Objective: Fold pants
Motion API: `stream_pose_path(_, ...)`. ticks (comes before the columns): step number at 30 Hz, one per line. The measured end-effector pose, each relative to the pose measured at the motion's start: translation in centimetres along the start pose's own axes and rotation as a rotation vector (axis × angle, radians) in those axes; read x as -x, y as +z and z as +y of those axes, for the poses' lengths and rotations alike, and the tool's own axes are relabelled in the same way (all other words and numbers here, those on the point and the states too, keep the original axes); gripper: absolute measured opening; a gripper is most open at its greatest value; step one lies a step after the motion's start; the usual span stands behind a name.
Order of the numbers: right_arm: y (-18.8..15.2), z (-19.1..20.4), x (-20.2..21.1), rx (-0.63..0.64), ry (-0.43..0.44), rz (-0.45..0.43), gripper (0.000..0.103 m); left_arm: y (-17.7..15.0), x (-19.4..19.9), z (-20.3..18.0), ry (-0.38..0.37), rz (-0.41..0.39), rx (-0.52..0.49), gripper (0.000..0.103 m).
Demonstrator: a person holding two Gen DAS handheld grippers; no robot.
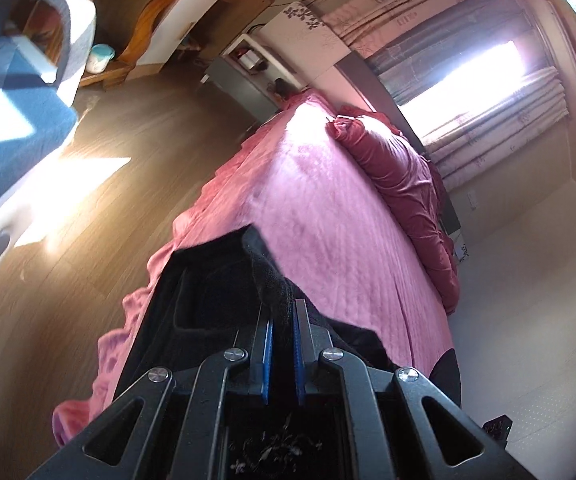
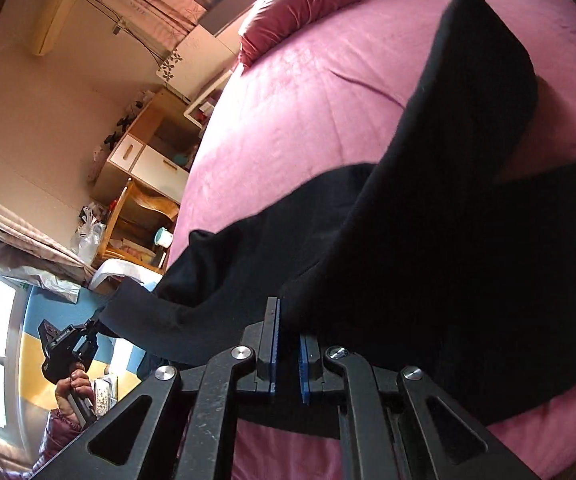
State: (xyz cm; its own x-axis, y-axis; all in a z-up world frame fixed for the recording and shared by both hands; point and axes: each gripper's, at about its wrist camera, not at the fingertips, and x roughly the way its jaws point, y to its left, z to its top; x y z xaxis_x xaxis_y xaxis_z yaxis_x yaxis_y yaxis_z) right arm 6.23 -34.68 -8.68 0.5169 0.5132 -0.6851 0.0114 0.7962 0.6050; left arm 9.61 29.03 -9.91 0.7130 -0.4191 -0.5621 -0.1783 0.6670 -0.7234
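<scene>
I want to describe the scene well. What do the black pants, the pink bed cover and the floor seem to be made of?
Black pants: soft matte fabric, perhaps knit or fleece; it hangs in limp folds and shows no shine.
Pink bed cover: plush, velvet-like cloth, seemingly quilted; it has a faint sheen and stitch lines.
Floor: wood or wood-look planks, smooth; seams and sun glare show.
</scene>
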Motion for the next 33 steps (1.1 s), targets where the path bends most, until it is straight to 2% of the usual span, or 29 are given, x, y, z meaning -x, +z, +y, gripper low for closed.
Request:
stream_pose_path(6, -2.7, -1.8, -2.8, -0.012, -0.083, 0.077, 0.008, -4.7, -0.2, 5.9, 0.074, 0.073, 0.175, 0.012)
stream_pose_path(7, -3.0, -2.0, -3.2, -0.013, -0.091, 0.086, 0.008, -5.1, 0.0, 6.5, 0.075, 0.075, 0.201, 0.014)
stream_pose_path(9, -3.3, -2.3, -3.9, -0.007, -0.116, 0.099, 0.008, -5.6, 0.4, 7.7, 0.038, 0.077, 0.283, 0.028)
stream_pose_path(13, -3.2, -2.6, -5.1, -0.01, -0.138, 0.112, 0.008, -6.1, 1.0, 8.8, 0.012, 0.08, 0.369, 0.034)
stream_pose_path(20, -3.0, -3.1, -6.7, -0.042, -0.136, 0.119, 0.008, -6.6, 0.1, 8.7, 0.051, 0.136, 0.402, 0.033)
stream_pose_path(26, -2.8, -3.7, -5.5, -0.042, -0.131, 0.105, 0.008, -5.8, -0.1, 7.8, 0.088, 0.109, 0.359, 0.009)
stream_pose_path(30, -0.9, -2.6, -3.3, -0.053, -0.064, 0.024, 0.008, -3.6, 0.7, 5.0, 0.007, 0.054, 0.285, 0.008)
stream_pose_path(33, 0.7, -1.9, -0.8, -0.068, 0.022, -0.089, 0.008, -0.9, 1.9, 2.4, -0.093, -0.019, 0.227, 0.008)
